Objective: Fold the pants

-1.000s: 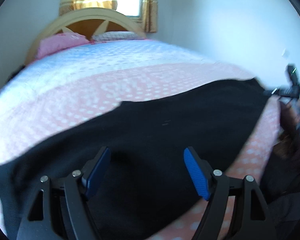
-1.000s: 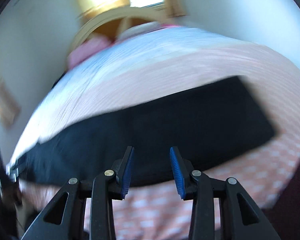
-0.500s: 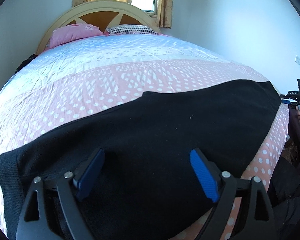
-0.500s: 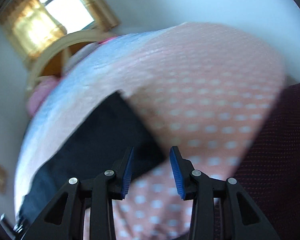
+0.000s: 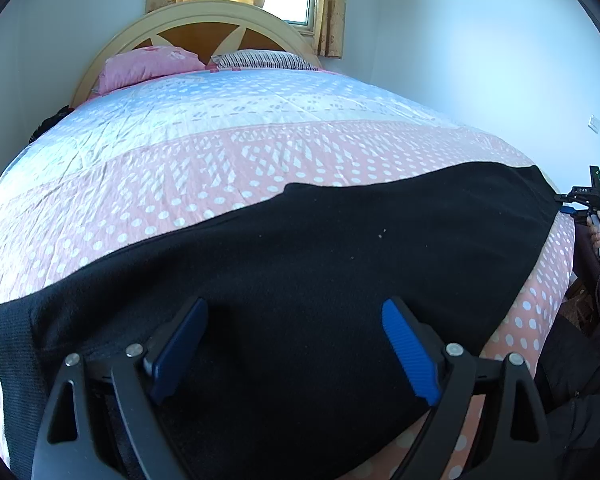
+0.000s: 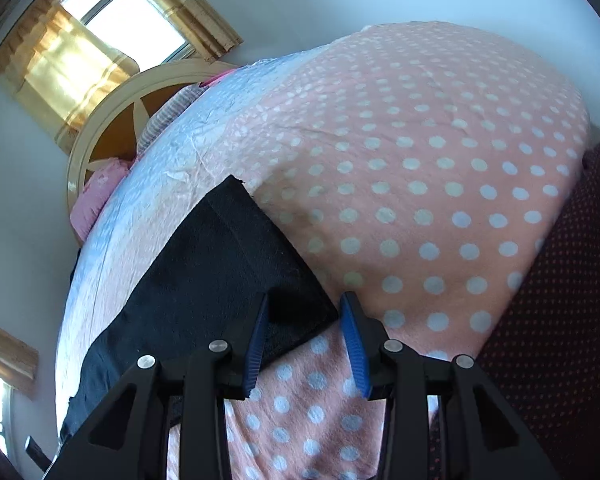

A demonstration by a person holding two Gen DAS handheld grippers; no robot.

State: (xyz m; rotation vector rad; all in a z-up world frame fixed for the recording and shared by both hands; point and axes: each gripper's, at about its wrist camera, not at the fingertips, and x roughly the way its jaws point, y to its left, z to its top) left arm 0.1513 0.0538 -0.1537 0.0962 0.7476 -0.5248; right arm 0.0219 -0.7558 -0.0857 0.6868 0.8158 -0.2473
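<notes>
Black pants (image 5: 300,264), one pair, lie flat across the near edge of the bed (image 5: 228,152), stretched lengthwise along that edge on the pink dotted bedspread (image 6: 420,184). They look already doubled leg over leg, which would explain the long narrow strip with a square end. The left gripper (image 5: 296,344) sits above the wider end near the bed's left corner, its two blue pads spread wide with nothing between them. The right gripper (image 6: 306,340) is at the other end, jaws parted around the near corner of the cloth, not yet pinching it. I judge both ends are being approached so the strip can be lifted and folded. Two pillows (image 5: 152,66) lie at the headboard (image 5: 220,20); a hand (image 5: 598,232) holds the right tool.
</notes>
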